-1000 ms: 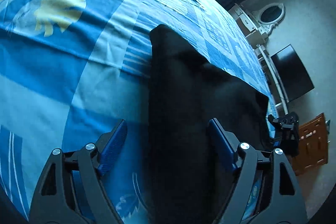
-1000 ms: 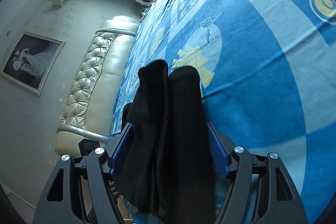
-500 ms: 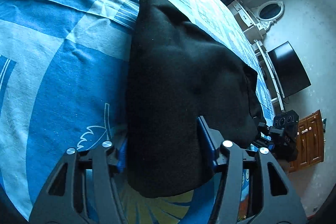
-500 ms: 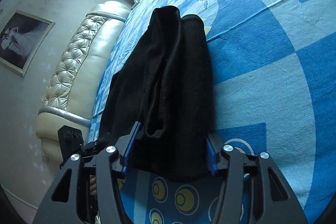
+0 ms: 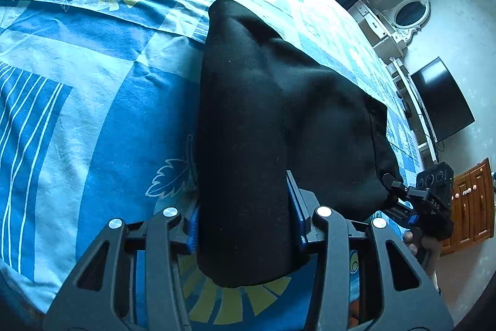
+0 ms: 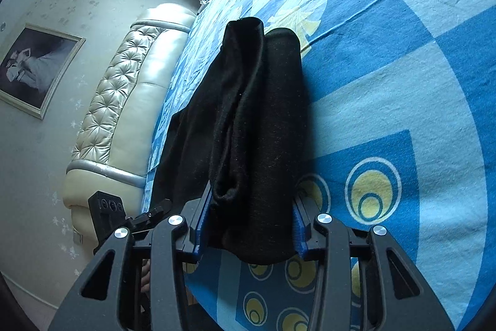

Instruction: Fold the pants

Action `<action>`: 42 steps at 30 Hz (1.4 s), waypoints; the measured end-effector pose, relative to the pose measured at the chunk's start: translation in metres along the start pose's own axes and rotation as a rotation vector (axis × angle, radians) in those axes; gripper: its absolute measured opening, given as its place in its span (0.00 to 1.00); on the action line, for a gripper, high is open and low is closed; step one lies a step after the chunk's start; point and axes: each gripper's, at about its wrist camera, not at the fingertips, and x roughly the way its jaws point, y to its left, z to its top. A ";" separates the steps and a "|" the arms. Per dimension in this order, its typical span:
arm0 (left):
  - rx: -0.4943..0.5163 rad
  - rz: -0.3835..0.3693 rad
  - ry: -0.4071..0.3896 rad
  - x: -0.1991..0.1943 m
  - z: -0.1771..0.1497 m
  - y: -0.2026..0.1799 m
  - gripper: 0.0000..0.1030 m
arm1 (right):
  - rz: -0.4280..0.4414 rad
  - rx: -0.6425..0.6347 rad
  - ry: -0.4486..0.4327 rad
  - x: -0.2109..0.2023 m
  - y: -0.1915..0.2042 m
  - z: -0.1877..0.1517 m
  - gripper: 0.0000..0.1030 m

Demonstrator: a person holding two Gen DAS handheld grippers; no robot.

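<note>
The black pants (image 5: 272, 114) lie folded lengthwise on the blue patterned bed sheet (image 5: 93, 114). My left gripper (image 5: 245, 216) is shut on one end of the pants, the cloth bunched between its blue pads. My right gripper (image 6: 248, 225) is shut on the other end of the pants (image 6: 254, 120), which run away from it in thick layers. The right gripper also shows in the left wrist view (image 5: 431, 200) at the far corner of the pants. The left gripper shows in the right wrist view (image 6: 124, 216) at the lower left.
A padded cream headboard (image 6: 124, 101) runs along the bed's left side in the right wrist view. A dark TV (image 5: 440, 101), a white dresser with an oval mirror (image 5: 409, 14) and a wooden cabinet (image 5: 471, 200) stand beyond the bed.
Both grippers have closed on the ends of the pants. Both ends now sit lifted and drawn back toward the cameras, with more sheet showing beneath.
</note>
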 end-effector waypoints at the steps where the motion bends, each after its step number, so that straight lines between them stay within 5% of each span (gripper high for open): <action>1: -0.002 0.000 0.001 -0.002 -0.001 0.001 0.42 | 0.002 -0.001 0.004 0.000 0.001 -0.002 0.41; 23: -0.010 -0.008 0.006 -0.003 -0.007 0.016 0.46 | 0.033 0.034 0.026 0.004 -0.006 -0.014 0.40; 27: 0.025 0.008 -0.012 -0.003 -0.011 0.013 0.58 | 0.058 0.054 0.023 0.000 -0.014 -0.015 0.43; 33: 0.084 0.047 -0.024 -0.005 -0.023 0.003 0.84 | 0.131 0.112 0.001 -0.011 -0.023 -0.020 0.62; 42: 0.044 0.055 -0.029 -0.009 -0.036 0.005 0.89 | 0.111 0.103 -0.014 -0.033 -0.020 -0.038 0.74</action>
